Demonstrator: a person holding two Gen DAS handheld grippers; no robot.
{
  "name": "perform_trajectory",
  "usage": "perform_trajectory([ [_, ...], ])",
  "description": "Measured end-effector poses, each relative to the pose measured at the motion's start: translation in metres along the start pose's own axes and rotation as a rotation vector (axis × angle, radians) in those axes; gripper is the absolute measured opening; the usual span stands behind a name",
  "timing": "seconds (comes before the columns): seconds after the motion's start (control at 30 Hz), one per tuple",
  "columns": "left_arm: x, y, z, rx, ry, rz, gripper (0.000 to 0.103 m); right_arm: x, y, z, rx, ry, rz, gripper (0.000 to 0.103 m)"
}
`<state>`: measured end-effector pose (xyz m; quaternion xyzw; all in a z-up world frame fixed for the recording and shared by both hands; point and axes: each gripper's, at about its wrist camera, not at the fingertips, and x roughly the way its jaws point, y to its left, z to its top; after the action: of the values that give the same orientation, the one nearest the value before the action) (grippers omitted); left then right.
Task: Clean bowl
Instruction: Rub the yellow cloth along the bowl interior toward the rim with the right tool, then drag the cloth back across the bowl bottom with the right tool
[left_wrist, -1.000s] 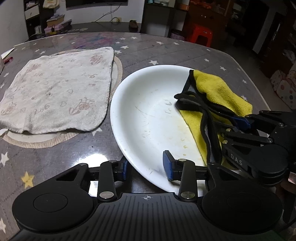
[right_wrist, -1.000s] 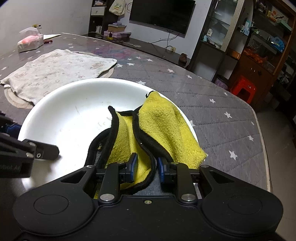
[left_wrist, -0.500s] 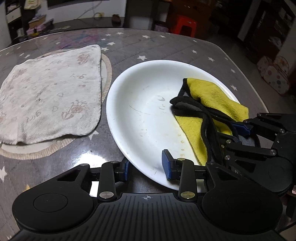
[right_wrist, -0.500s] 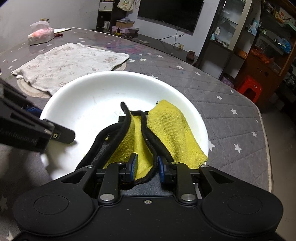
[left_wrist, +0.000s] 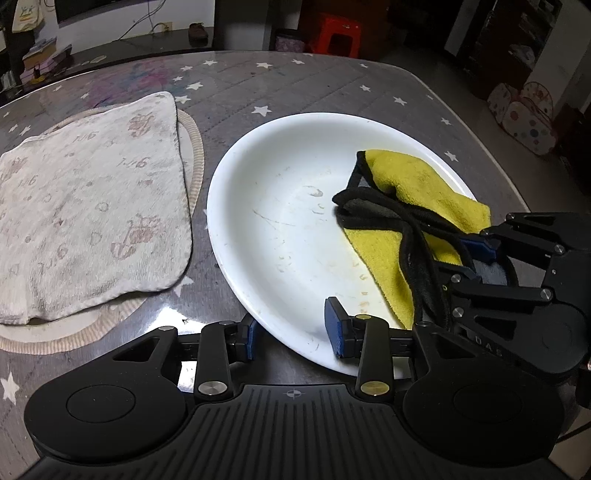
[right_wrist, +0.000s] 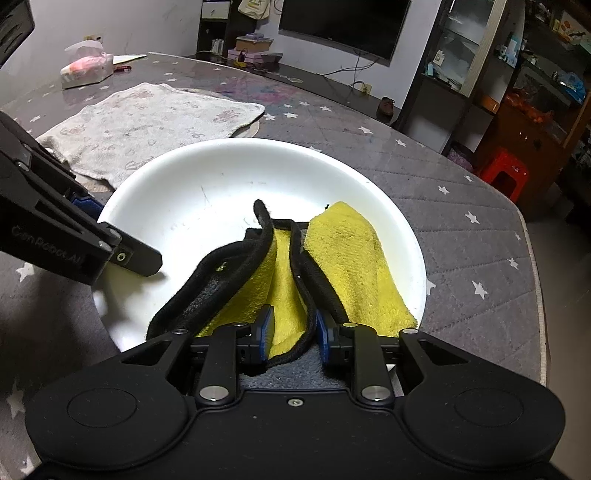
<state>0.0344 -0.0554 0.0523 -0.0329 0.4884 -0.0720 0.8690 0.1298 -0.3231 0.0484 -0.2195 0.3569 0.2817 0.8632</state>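
A wide white bowl (left_wrist: 288, 192) sits on the grey star-pattern table, with faint streaks inside; it also shows in the right wrist view (right_wrist: 207, 195). My left gripper (left_wrist: 293, 332) is shut on the bowl's near rim, one finger outside and one inside. A yellow cloth with black edging (left_wrist: 417, 192) lies in the bowl's right half. My right gripper (right_wrist: 293, 332) is shut on the yellow cloth (right_wrist: 351, 258) at its near edge. The right gripper shows in the left wrist view (left_wrist: 480, 254) at the right.
A pale patterned towel (left_wrist: 88, 199) lies on a round mat (left_wrist: 194, 147) left of the bowl. A tissue pack (right_wrist: 86, 68) sits at the table's far left. The table edge (right_wrist: 535, 280) runs close on the right, with a red stool (right_wrist: 504, 170) beyond.
The right gripper has drawn the yellow cloth inward from the bowl's right rim toward its middle. The left gripper keeps its hold on the rim.
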Motion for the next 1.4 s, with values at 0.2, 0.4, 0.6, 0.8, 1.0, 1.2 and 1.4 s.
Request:
perform_trajectory([
  [0.2, -0.001, -0.001, -0.001, 0.011, -0.004, 0.005, 0.04, 0.007, -0.004, 0.004, 0.007, -0.013, -0.029, 0.028],
  [0.4, 0.0, -0.003, 0.0, -0.006, -0.009, 0.024, 0.041, 0.015, -0.008, 0.009, 0.01, -0.021, -0.047, 0.028],
  [0.6, 0.0, -0.007, -0.002, -0.02, -0.017, 0.045, 0.042, 0.022, -0.012, 0.013, 0.015, -0.028, -0.062, 0.028],
  [0.8, 0.0, -0.008, -0.002, -0.013, -0.02, 0.049, 0.042, 0.028, -0.016, 0.016, 0.023, -0.036, -0.073, 0.028],
  [1.0, -0.001, -0.01, -0.003, -0.007, -0.022, 0.054, 0.043, 0.035, -0.018, 0.022, 0.02, -0.045, -0.081, 0.028],
  [1.2, -0.001, -0.011, -0.004, -0.004, -0.024, 0.059, 0.044, 0.041, -0.019, 0.028, 0.013, -0.053, -0.087, 0.028],
  [1.4, -0.001, -0.012, -0.004, -0.001, -0.027, 0.061, 0.044, 0.044, -0.019, 0.029, 0.017, -0.057, -0.087, 0.028],
])
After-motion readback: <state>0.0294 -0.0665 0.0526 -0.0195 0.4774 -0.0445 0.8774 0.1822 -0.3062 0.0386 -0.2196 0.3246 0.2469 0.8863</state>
